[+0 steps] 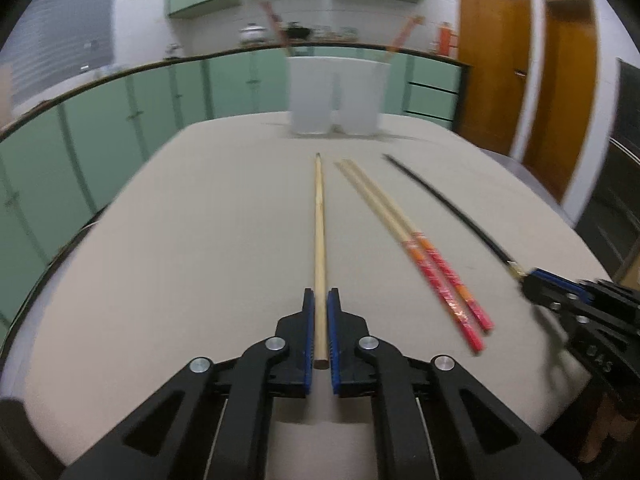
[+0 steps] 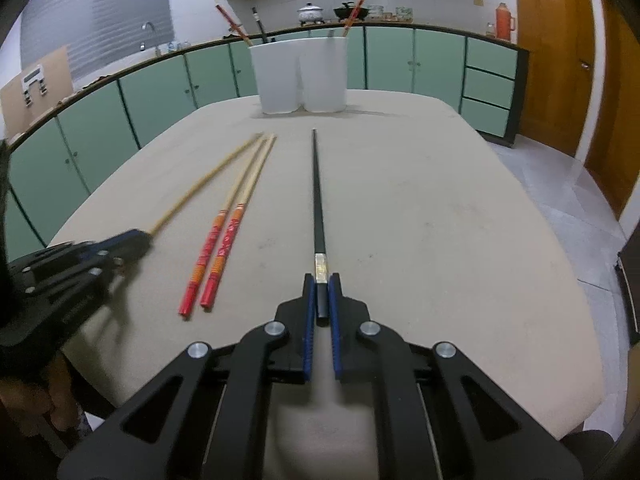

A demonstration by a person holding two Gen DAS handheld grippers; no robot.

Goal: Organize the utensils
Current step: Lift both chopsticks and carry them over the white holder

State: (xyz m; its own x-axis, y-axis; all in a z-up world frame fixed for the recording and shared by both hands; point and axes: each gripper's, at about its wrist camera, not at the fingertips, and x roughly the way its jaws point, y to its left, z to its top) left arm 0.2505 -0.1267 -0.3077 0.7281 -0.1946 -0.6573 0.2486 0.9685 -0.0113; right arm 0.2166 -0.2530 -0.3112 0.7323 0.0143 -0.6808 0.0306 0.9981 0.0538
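My left gripper is shut on the near end of a plain wooden chopstick, which points away toward two white holder cups at the table's far side. My right gripper is shut on the near end of a black chopstick. Between them a pair of red-handled chopsticks lies on the beige table. In the right wrist view the pair lies left of the black chopstick, the left gripper further left. The cups hold several chopsticks.
Green kitchen cabinets run behind the table, with pots and a sink on their counter. Wooden doors stand at the right. The table's right edge drops to a tiled floor.
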